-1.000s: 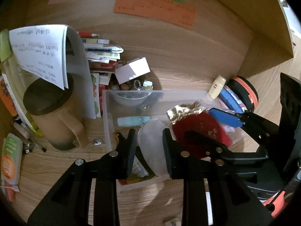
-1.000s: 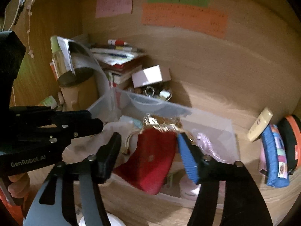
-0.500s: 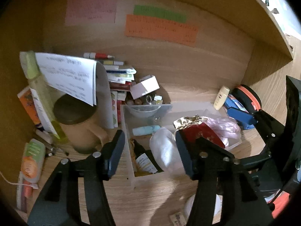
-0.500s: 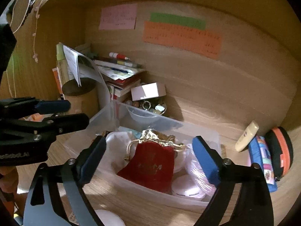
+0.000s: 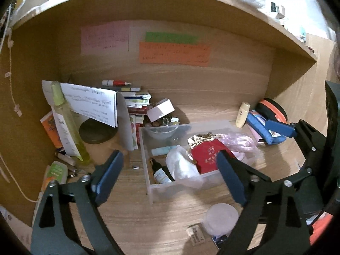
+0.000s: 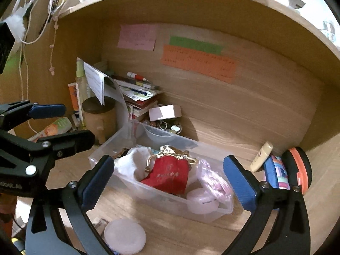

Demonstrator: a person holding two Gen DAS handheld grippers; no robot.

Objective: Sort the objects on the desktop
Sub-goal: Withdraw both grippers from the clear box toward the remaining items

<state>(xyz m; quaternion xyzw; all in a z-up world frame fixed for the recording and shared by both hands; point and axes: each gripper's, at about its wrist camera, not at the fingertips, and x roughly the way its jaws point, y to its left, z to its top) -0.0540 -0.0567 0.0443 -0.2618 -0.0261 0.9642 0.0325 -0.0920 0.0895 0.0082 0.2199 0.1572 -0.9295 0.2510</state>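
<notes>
Cluttered wooden desk alcove [image 5: 212, 97]

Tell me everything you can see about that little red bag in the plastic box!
The red pouch is soft cloth with gold lettering on its front and a crinkly gold top, gathered shut by a gold cord that loops out at one side. It lies slumped and tilted in the clear plastic bin, leaning toward the near wall. A crumpled white bag presses against one side, pink cord in a clear bag against the other. Neither hand-held gripper touches it.
</notes>
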